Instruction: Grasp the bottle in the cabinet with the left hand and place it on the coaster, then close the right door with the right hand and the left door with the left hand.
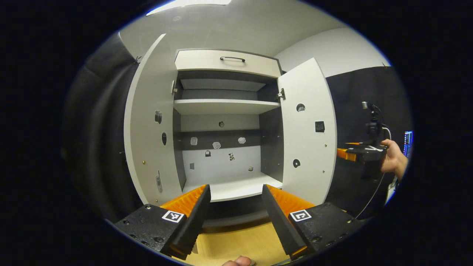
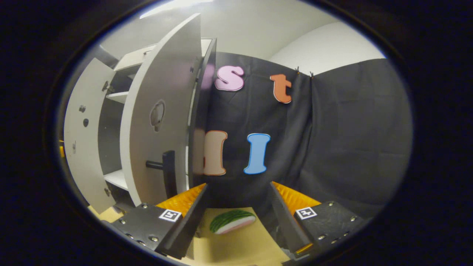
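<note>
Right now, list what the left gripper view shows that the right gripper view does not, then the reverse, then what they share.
Left gripper view alone: the cabinet interior head-on with its shelf, the drawer above, and the right gripper far off, held by a hand.
Right gripper view alone: the right door's outer face with its handle, and a watermelon-slice piece on the tabletop.
Shared: both cabinet doors stand open, and each view's own gripper is open and empty.

Black tool (image 1: 236, 218) bodies — square markers (screws)

Open cabinet (image 1: 225, 122) before spread hand-held gripper (image 1: 236, 210)
</note>
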Demonstrator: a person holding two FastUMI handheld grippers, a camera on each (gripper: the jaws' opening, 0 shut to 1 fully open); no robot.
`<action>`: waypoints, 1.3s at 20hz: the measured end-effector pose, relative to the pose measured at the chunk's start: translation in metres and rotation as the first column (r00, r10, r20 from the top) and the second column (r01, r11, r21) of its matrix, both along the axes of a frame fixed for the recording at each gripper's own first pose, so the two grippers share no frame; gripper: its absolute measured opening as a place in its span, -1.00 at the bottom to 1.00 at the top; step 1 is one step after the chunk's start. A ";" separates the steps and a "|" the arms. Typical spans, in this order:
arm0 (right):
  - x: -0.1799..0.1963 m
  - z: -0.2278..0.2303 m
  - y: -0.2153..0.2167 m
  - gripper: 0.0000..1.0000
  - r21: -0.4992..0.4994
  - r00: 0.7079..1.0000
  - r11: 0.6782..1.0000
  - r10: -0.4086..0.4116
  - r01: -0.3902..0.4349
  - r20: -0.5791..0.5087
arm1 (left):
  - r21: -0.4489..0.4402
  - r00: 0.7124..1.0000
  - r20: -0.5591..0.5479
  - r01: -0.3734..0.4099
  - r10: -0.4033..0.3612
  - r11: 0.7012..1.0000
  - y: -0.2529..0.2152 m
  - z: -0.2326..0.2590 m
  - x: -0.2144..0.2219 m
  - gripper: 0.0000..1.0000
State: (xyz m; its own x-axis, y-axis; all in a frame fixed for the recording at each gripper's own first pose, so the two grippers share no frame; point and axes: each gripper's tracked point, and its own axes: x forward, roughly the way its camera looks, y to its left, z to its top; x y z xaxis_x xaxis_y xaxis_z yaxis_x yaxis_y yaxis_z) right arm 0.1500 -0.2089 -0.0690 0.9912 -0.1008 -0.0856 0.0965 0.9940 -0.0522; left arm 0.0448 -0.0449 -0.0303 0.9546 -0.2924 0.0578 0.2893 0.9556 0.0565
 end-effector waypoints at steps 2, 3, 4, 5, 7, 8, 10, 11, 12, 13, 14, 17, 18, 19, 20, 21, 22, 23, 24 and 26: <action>0.004 0.001 0.007 0.72 -0.028 1.000 1.000 0.010 -0.010 0.006 | 0.004 1.000 -0.016 0.005 -0.005 1.000 0.004 -0.005 -0.009 0.77; 0.003 0.000 0.007 0.69 -0.023 1.000 1.000 0.007 -0.007 0.002 | -0.006 1.000 -0.024 0.007 -0.008 1.000 0.006 -0.006 -0.014 0.79; 0.001 -0.001 0.009 0.76 -0.013 1.000 1.000 0.009 -0.009 -0.007 | -0.022 0.999 -0.033 0.011 -0.012 1.000 0.006 -0.007 -0.017 0.77; 0.001 -0.001 0.011 0.75 -0.001 1.000 1.000 0.002 -0.002 -0.011 | -0.036 0.999 -0.042 0.012 -0.013 0.999 0.009 -0.009 -0.021 0.79; -0.001 -0.002 0.011 0.75 0.010 1.000 1.000 -0.027 0.027 -0.017 | -0.050 0.998 -0.064 -0.008 0.005 0.999 0.019 -0.014 -0.026 0.77; -0.002 -0.002 0.011 0.76 0.007 0.999 0.999 -0.039 0.039 -0.020 | -0.053 0.997 -0.075 -0.012 0.008 0.998 0.023 -0.018 -0.026 0.77; -0.004 -0.002 0.009 0.76 -0.001 0.997 0.998 -0.068 0.068 -0.022 | -0.055 0.996 -0.093 -0.021 0.016 0.998 0.031 -0.022 -0.030 0.77; -0.005 -0.002 0.010 0.75 0.002 0.997 0.997 -0.077 0.077 -0.023 | -0.057 0.995 -0.096 -0.027 0.022 0.998 0.036 -0.023 -0.031 0.78; -0.005 -0.001 0.011 0.69 0.007 0.997 0.997 -0.080 0.080 -0.024 | -0.059 0.994 -0.102 -0.036 0.030 0.998 0.040 -0.025 -0.032 0.78; -0.006 -0.003 0.014 0.75 0.006 0.997 0.997 -0.079 0.079 -0.026 | -0.061 0.994 -0.106 -0.046 0.039 0.997 0.045 -0.026 -0.034 0.77; -0.006 -0.002 0.015 0.75 0.007 0.997 0.997 -0.077 0.077 -0.026 | -0.067 0.993 -0.104 -0.054 0.047 0.996 0.050 -0.025 -0.036 0.77; -0.007 -0.003 0.021 0.75 0.009 0.997 0.998 -0.068 0.068 -0.032 | -0.076 0.992 -0.114 -0.068 0.059 0.995 0.057 -0.029 -0.040 0.77; -0.007 -0.003 0.023 0.75 0.013 0.997 0.998 -0.065 0.066 -0.031 | -0.074 0.991 -0.118 -0.076 0.067 0.994 0.060 -0.030 -0.045 0.77; -0.008 -0.003 0.026 0.75 0.020 0.998 0.998 -0.062 0.062 -0.032 | -0.074 0.990 -0.120 -0.083 0.074 0.994 0.062 -0.029 -0.047 0.78; -0.008 -0.003 0.030 0.75 0.030 0.998 0.998 -0.056 0.057 -0.033 | -0.074 0.990 -0.122 -0.086 0.077 0.993 0.063 -0.029 -0.048 0.78; -0.008 -0.004 0.034 0.76 0.036 0.998 0.998 -0.045 0.046 -0.033 | -0.076 0.989 -0.122 -0.088 0.078 0.993 0.063 -0.028 -0.049 0.77; -0.008 -0.004 0.038 0.77 0.041 0.999 0.999 -0.033 0.034 -0.032 | -0.077 0.989 -0.121 -0.093 0.083 0.993 0.064 -0.028 -0.049 0.77; -0.008 -0.005 0.044 0.76 0.045 0.999 0.999 -0.020 0.021 -0.031 | -0.078 0.989 -0.121 -0.096 0.086 0.992 0.065 -0.029 -0.047 0.75; -0.008 -0.005 0.050 0.77 0.047 1.000 0.999 -0.004 0.006 -0.030 | -0.077 0.989 -0.120 -0.096 0.086 0.992 0.065 -0.030 -0.043 0.75; -0.006 -0.006 0.064 0.76 0.055 0.999 0.998 0.026 -0.025 -0.032 | -0.071 0.988 -0.126 -0.102 0.093 0.992 0.068 -0.035 -0.040 0.75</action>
State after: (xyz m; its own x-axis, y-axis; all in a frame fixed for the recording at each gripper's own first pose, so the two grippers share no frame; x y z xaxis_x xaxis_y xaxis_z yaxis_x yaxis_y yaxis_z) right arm 0.1441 -0.1452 -0.0745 0.9900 -0.0698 -0.1226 0.0703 0.9975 -0.0003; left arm 0.0051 0.0233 -0.0652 0.9796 -0.1965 -0.0426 0.1945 0.9797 -0.0483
